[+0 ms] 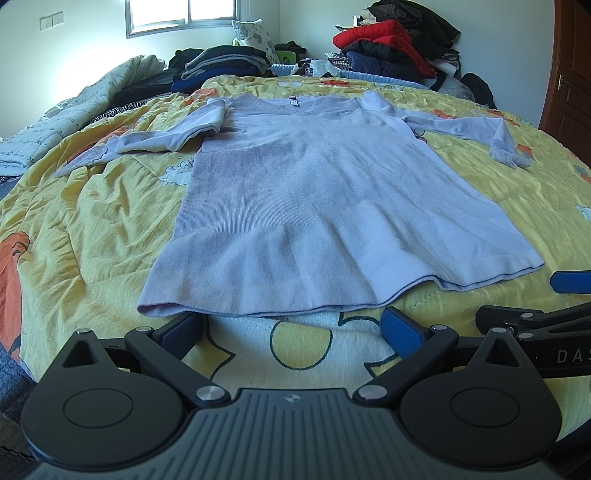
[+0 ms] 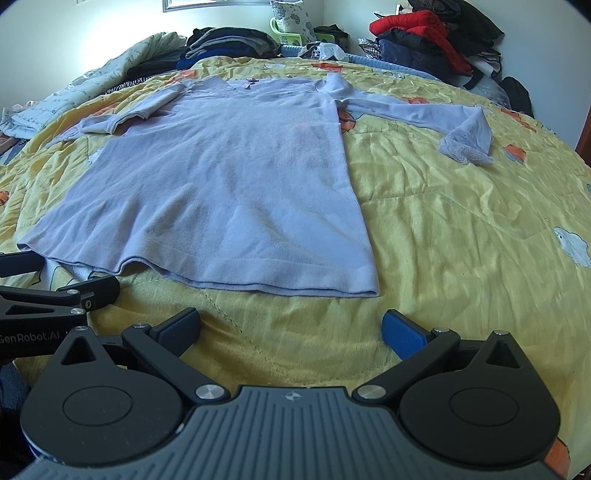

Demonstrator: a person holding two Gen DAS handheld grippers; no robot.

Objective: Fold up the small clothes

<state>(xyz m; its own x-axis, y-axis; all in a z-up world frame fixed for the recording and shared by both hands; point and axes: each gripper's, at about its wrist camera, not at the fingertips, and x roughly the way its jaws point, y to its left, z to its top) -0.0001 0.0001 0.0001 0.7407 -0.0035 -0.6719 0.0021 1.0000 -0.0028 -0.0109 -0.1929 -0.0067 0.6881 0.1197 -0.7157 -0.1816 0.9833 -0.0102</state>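
The left gripper [image 1: 291,325] has its blue-padded fingers [image 1: 400,330] spread wide with nothing between them, poised just short of the hem at the 12 o'clock of its view. The right gripper [image 2: 291,326] is likewise wide and empty, its fingers [image 2: 402,332] over bare quilt, with the hem's right corner just ahead at about 1 o'clock. Both sit side by side at the near edge, probably because the hem is the natural place to start a fold, with each tool taking one end of it.

The lavender top [image 1: 314,192] lies flat and face up on the yellow quilt [image 2: 461,229], neckline away at 12 o'clock and hem toward the grippers. It looks spread out so the body can be folded cleanly. Its right sleeve [image 2: 413,107] stretches out toward 2 o'clock, ending in a lacy cuff [image 2: 463,149]. The left sleeve [image 1: 162,136] is bent back on itself at about 10 o'clock, so it likely needs straightening or tucking inward first.

Farther out, piles of dark clothes [image 1: 221,62] sit at 11 o'clock and a heap with a red jacket [image 1: 380,35] at 1 o'clock, well apart from the working area, seemingly awaiting their turn or already sorted. I cannot tell which.
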